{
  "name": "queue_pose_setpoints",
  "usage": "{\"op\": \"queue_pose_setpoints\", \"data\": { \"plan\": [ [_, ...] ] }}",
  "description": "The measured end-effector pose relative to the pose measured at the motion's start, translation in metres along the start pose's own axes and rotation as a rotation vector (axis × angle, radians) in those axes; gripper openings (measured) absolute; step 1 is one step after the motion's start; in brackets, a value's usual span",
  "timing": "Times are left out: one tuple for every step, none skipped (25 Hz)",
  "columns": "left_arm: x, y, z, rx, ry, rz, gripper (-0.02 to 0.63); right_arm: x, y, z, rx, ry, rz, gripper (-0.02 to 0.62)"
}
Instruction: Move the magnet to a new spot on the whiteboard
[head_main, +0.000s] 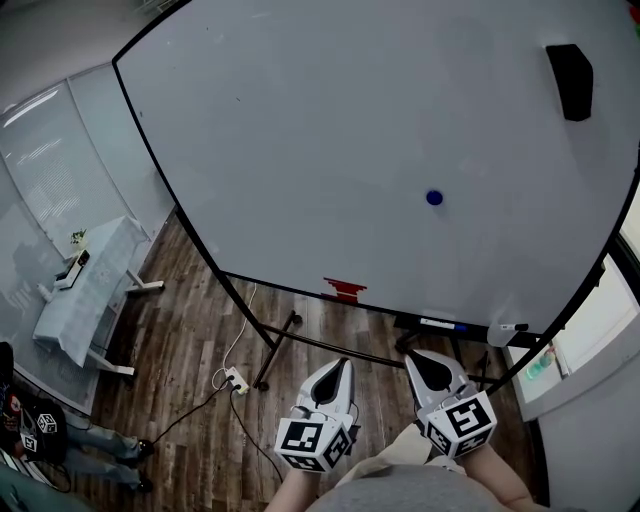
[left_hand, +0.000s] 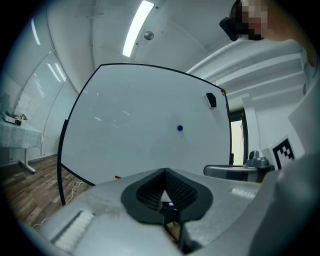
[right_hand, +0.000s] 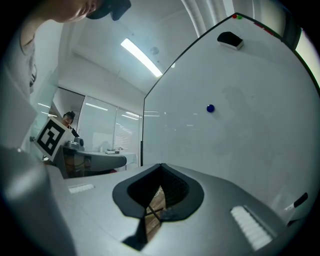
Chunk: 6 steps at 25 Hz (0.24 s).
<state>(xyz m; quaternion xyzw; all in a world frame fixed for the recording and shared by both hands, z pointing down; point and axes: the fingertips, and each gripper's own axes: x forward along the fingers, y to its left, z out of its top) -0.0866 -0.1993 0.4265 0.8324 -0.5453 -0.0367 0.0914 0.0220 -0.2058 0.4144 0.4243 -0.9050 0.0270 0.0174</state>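
Two hand-held grippers (head_main: 345, 365) (head_main: 413, 357), one magnet (head_main: 434, 197)

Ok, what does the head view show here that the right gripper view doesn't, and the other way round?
Only the head view: the power strip and its cable on the wooden floor, and a red thing at the lower edge of the whiteboard. Only the right gripper view: the long ceiling light. Both: the whiteboard, the blue magnet stuck on it, and the black eraser near its upper right corner.
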Motion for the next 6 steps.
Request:
{"op": "queue_pose_setpoints", "data": {
  "plan": [
    [0.0000, -0.0012, -0.0003, 0.005, 0.002, -0.001, 0.005, -0.0008, 0.0001, -0.0001, 0.000, 0.000, 0.000, -0.002],
    [-0.0004, -0.0026, -0.0008, 0.009, 0.004, -0.002, 0.005, -0.0017, 0.0004, -0.0003, 0.000, 0.000, -0.001, -0.002],
    [-0.0008, -0.0039, -0.0014, 0.012, 0.007, -0.004, 0.005, -0.0027, 0.0007, -0.0005, 0.001, 0.000, -0.001, 0.000],
    [-0.0011, -0.0051, -0.0018, 0.012, 0.009, -0.005, 0.005, -0.0035, 0.0007, -0.0005, 0.001, -0.001, -0.002, -0.001],
    [-0.0013, -0.0062, -0.0021, 0.013, 0.010, -0.006, 0.005, -0.0041, 0.0006, -0.0003, 0.001, -0.002, -0.002, -0.002],
    [-0.0015, -0.0073, -0.0022, 0.013, 0.011, -0.007, 0.005, -0.0047, 0.0004, -0.0001, 0.002, -0.003, -0.002, -0.001]
  ]
}}
